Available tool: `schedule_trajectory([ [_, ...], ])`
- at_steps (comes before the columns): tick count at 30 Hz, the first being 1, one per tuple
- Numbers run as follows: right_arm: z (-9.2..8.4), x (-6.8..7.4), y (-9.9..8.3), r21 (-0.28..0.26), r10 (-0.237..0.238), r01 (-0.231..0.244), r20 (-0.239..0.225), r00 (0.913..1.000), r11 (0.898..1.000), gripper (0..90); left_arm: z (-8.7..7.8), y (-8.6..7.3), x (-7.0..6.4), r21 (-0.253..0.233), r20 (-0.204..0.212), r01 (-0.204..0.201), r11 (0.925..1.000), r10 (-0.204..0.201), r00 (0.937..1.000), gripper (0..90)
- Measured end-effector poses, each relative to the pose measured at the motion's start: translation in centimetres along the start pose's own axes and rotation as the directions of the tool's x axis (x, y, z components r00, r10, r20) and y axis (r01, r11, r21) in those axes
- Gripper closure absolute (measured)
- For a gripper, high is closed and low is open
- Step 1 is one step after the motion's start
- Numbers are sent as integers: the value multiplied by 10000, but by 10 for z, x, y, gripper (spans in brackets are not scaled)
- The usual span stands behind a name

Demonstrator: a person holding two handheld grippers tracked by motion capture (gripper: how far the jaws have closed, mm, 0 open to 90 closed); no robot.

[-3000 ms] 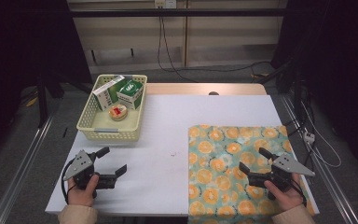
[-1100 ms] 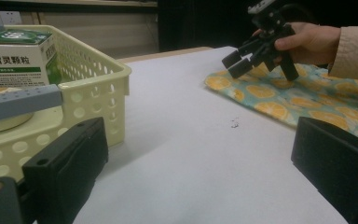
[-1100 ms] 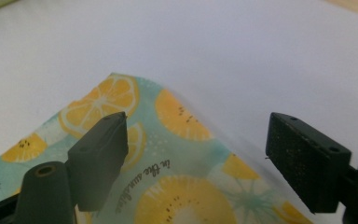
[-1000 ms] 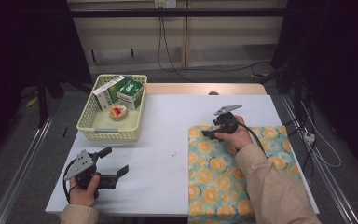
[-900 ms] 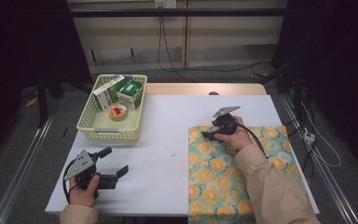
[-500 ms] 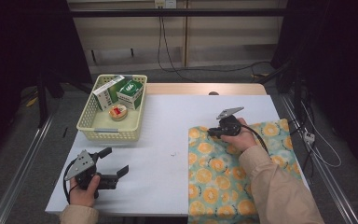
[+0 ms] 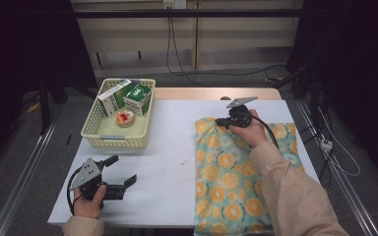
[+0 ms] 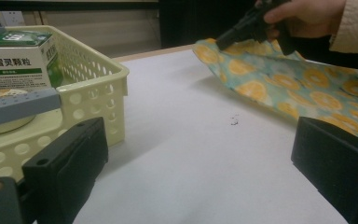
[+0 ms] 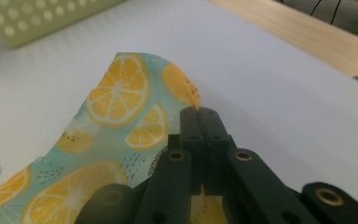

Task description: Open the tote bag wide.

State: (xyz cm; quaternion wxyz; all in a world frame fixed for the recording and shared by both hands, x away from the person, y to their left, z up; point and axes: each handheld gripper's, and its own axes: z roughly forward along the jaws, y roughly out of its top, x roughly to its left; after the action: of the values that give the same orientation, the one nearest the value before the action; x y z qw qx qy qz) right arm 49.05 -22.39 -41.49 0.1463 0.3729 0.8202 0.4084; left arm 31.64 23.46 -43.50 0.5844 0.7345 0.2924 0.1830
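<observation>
At the far left corner of the cloth (image 7: 236,177), the right gripper (image 7: 220,121) had its jaws closed flat together on the fabric edge; they had just been closing, with that corner pinched between them. The right gripper view showed the cloth (image 9: 112,121) running out from the pressed jaws, its corner lifted clear of the white table (image 9: 279,88) and curling upward. The lemon-slice cloth otherwise lay flat on the right half of the table (image 7: 177,142), its near edge hanging over the table's near side. The left gripper view showed the same raised corner of the cloth (image 8: 284,79) beneath the right gripper (image 8: 223,39), which the person's hand (image 8: 307,16) held above the table.

Well apart from the cloth, the left gripper (image 7: 123,171) rested at the near left of the table, its jaws standing wide with nothing between them. Beyond it, at the far left, stood a pale yellow basket (image 7: 98,135) holding two green-and-white boxes (image 7: 128,96) and a small round tin (image 7: 124,118).
</observation>
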Motion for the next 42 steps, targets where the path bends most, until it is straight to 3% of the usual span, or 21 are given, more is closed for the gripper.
schedule_trajectory([
  [6,16,-14,34,-383,66,-39,716,9974,9993,900,2,3,-3,-23,154,-31,10000,31,9999,33],
  [13,31,-30,63,-1230,671,-497,1416,9877,9912,879,7,5,-7,16,302,-6,10000,5,9995,33],
  [16,34,-29,68,-1570,774,-512,1654,9832,9863,663,10,5,-9,155,450,-61,9999,54,9990,33],
  [18,34,-26,68,-1280,674,-469,1613,9846,9907,525,12,6,-12,209,572,-91,9997,79,9983,32],
  [21,28,-19,59,-1003,578,-455,1230,9907,9939,438,15,6,-16,308,827,-29,9995,3,9966,30],
  [23,21,-14,49,-874,670,-580,1040,9923,9945,335,18,6,-18,396,1021,-6,9992,-34,9948,28],
  [28,-5,-5,18,-715,804,-737,961,9921,9947,208,28,9,-28,647,1346,-184,9977,96,9909,25],
  [31,-25,1,-1,-638,845,-785,979,9916,9949,165,35,11,-35,739,1607,-357,9966,234,9867,25],
  [33,-38,5,-13,-445,513,-457,1341,9896,9980,138,41,11,-40,882,1729,-261,9958,105,9849,25],
  [38,-69,13,-38,-633,509,-411,1612,9856,9971,123,57,14,-53,1273,1928,-58,9918,-190,9811,27],
  [41,-85,19,-54,-775,529,-406,1637,9851,9962,116,69,13,-61,1663,2135,-250,9858,-112,9769,34],
  [42,-89,21,-60,-795,530,-402,1664,9846,9960,116,73,13,-64,1841,2060,-346,9823,-41,9785,40],
])
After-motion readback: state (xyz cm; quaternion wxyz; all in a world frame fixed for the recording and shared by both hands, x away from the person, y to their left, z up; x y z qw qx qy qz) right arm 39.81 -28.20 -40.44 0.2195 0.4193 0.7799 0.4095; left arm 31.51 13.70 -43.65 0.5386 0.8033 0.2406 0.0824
